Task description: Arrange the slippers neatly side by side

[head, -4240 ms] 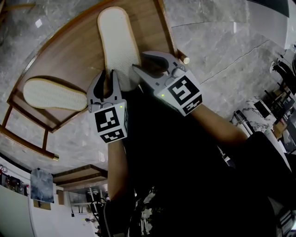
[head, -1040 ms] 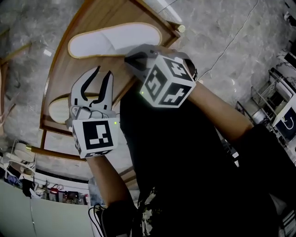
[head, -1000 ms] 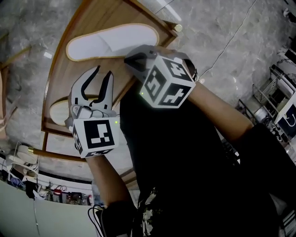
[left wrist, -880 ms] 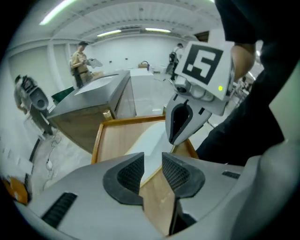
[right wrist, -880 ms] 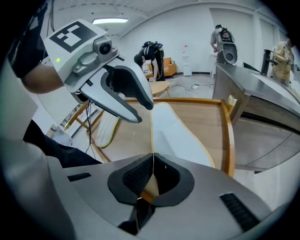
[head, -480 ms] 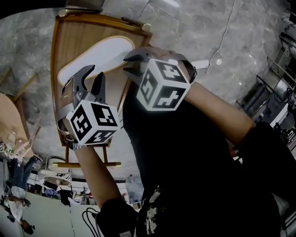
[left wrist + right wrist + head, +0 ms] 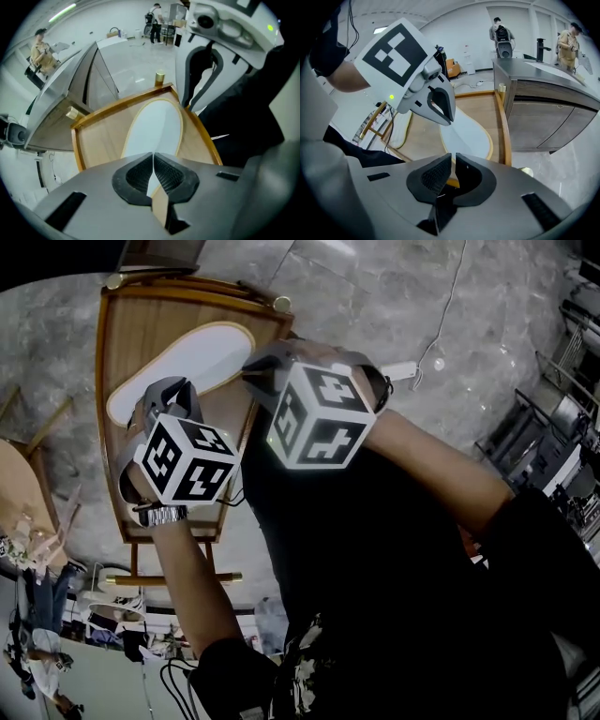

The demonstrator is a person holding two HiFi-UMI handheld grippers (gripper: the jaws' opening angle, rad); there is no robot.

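One white slipper point(image 7: 192, 362) with a tan rim lies sole-up on the wooden tray point(image 7: 141, 329). It fills the middle of the left gripper view as the slipper point(image 7: 157, 129). My left gripper point(image 7: 153, 157) hovers over its near end; its jaws are closing and the pads meet with nothing between them. My right gripper point(image 7: 453, 160) is above the slipper's point(image 7: 466, 133) other end, its jaws closing to a thin slit with nothing pinched. A second slipper point(image 7: 397, 127) shows at the tray's far side. In the head view the marker cubes hide most of both grippers.
The tray has a raised rim point(image 7: 75, 140) and brass-capped corner posts point(image 7: 277, 304), and stands on grey marble floor. A grey cabinet point(image 7: 543, 98) stands beside it. A white power strip point(image 7: 408, 369) lies on the floor. People stand far off.
The left gripper's jaws, wide apart half a second ago, have come together. Both grippers shifted slightly left over the slipper as the head view swung.
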